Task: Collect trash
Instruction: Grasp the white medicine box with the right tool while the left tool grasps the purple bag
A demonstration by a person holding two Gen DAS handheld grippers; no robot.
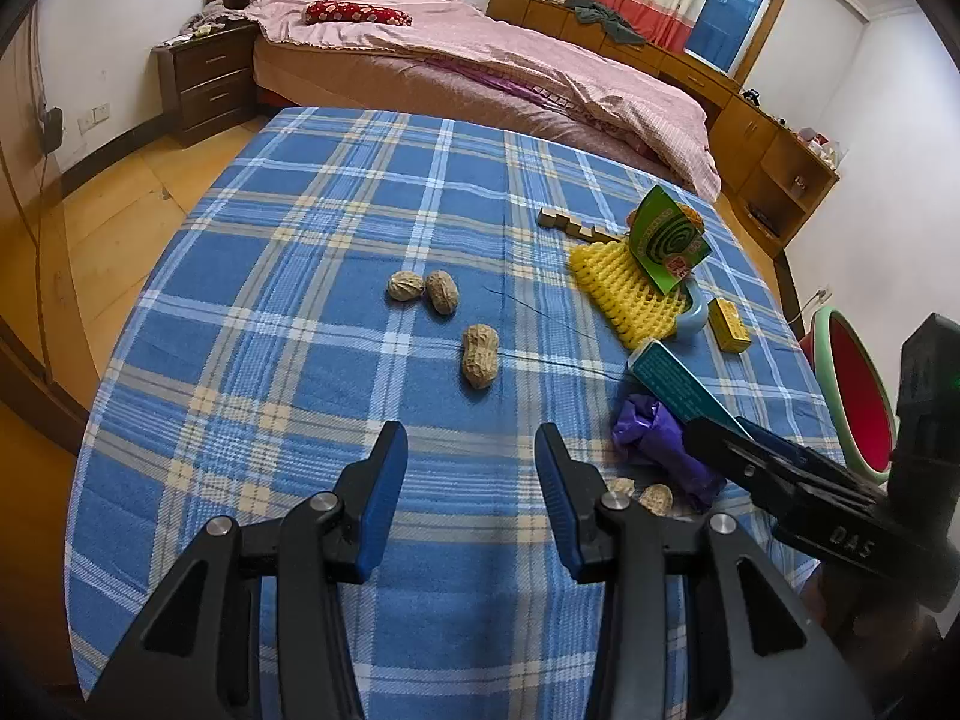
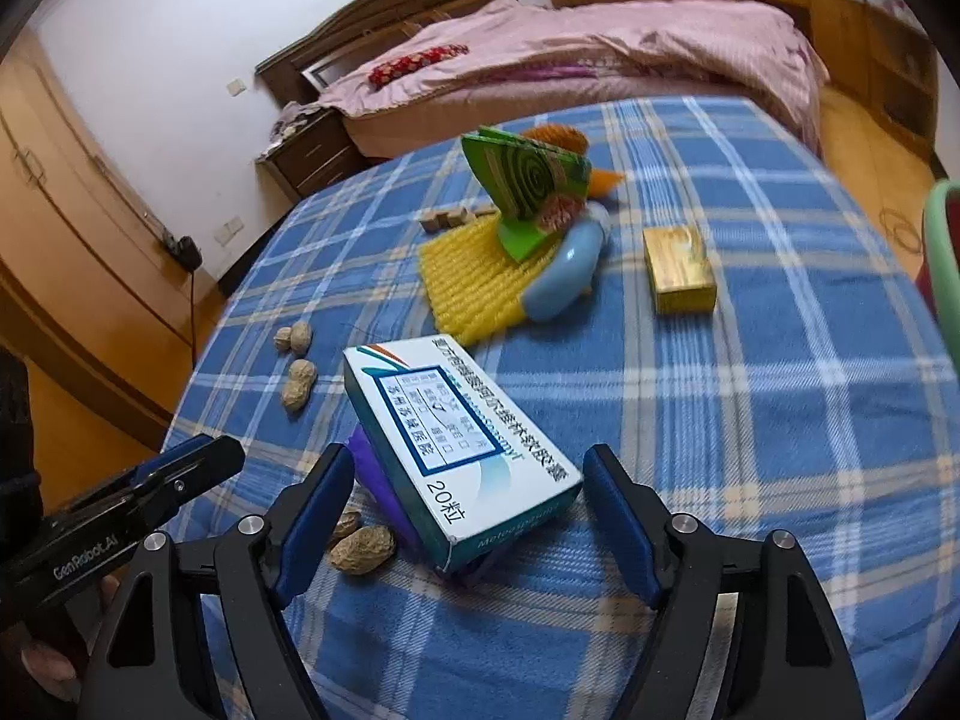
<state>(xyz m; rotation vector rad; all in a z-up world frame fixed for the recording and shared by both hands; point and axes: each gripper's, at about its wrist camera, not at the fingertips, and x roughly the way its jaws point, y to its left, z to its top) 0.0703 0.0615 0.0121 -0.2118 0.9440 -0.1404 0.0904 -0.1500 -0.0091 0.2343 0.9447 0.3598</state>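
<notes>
A teal and white medicine box (image 2: 456,450) leans on a crumpled purple wrapper (image 1: 660,444) at the near right of the blue plaid table (image 1: 300,240). My right gripper (image 2: 468,462) is open, its blue pads on either side of the box's near end without touching it. Beside the wrapper lie peanut shells (image 2: 363,549). My left gripper (image 1: 471,450) is open and holds nothing; a whole peanut (image 1: 480,354) lies just ahead of it, and two more peanuts (image 1: 423,291) lie farther off. In the left wrist view the right gripper (image 1: 720,438) reaches in from the right.
Farther back lie a yellow foam net (image 1: 624,294), a green coil box (image 1: 666,240), a blue curved piece (image 2: 564,276), a small yellow box (image 2: 678,270) and wooden blocks (image 1: 570,225). A red basin with a green rim (image 1: 858,396) stands off the table's right edge. A bed (image 1: 480,60) is behind.
</notes>
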